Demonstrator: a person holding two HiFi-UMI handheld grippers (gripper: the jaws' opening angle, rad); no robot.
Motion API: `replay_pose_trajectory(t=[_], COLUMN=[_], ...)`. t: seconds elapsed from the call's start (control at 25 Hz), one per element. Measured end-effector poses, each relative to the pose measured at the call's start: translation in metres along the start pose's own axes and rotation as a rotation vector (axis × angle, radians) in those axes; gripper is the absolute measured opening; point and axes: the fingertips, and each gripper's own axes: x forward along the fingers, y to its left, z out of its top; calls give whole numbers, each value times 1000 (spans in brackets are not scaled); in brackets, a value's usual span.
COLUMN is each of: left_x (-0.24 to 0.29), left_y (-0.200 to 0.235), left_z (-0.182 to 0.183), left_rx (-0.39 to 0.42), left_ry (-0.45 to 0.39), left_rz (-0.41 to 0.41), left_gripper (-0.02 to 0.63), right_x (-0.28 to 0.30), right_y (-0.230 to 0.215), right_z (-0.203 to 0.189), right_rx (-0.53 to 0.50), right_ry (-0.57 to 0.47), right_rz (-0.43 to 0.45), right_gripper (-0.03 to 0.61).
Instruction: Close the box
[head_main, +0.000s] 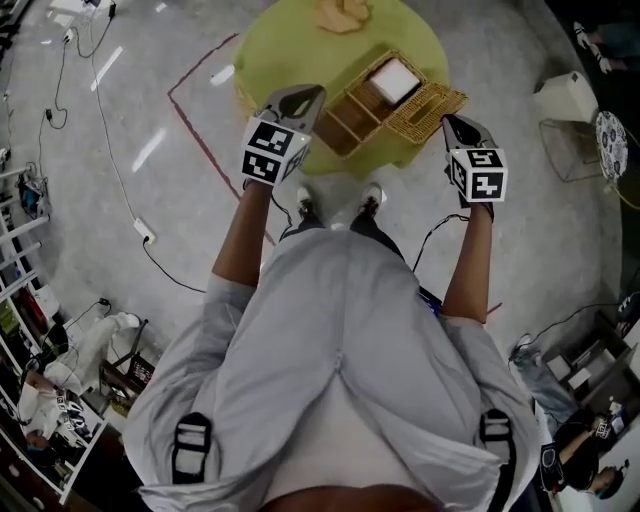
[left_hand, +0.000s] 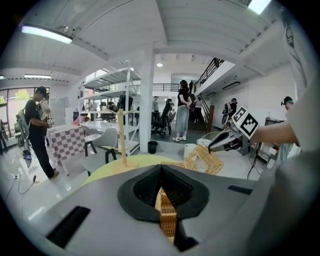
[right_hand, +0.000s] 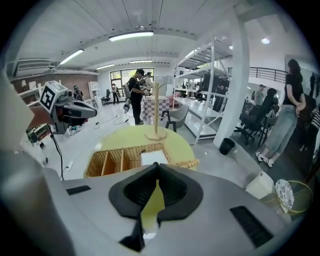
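Left claw (left_hand: 161, 169) pinching woven wicker strip (left_hand: 166, 220), rectangular box (head_main: 395, 122) open

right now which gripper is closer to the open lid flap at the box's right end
Right. The right gripper sits just beside the lid flap, at its outer edge. The left gripper is at the opposite end of the box, closed on a wicker strip.

We lose the box's (head_main: 345, 140) near corner behind the left gripper (head_main: 308, 94) — wooden piece (head_main: 340, 14) cut by the top edge.
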Motion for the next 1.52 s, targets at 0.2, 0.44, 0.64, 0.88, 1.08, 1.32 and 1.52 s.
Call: replay_pose_trajectory(t=[0.2,0.44,0.64,0.88,1.08,1.32,1.52], left_x=[-8,-17,-26,-35,-41,-49,-50], left_y=[22,33,48,62,69,77,79], left_z=[-1,-1,-9,-21,-30,-42,-52], left_rx=[-14,-26,-37,-64,-82,-109,-117], left_ry=[-7,-13,-10,10,26,55,60], left_rz=[24,49,72,114,139,176,181], left_gripper=[28,28,28,28,28,28,28], right_x=[16,41,79,130,169,204,216], right_y=[11,25,42,56,64,69,68], right_z=[36,69,88,92,82,63,51], right_rx=[-28,-68,-111,-161,-179,-182,-137], right_ry=[-40,-69,-55,6,64,126,124], right_rz=[16,46,88,123,133,153,145], right_gripper=[37,37,37,37,37,37,37])
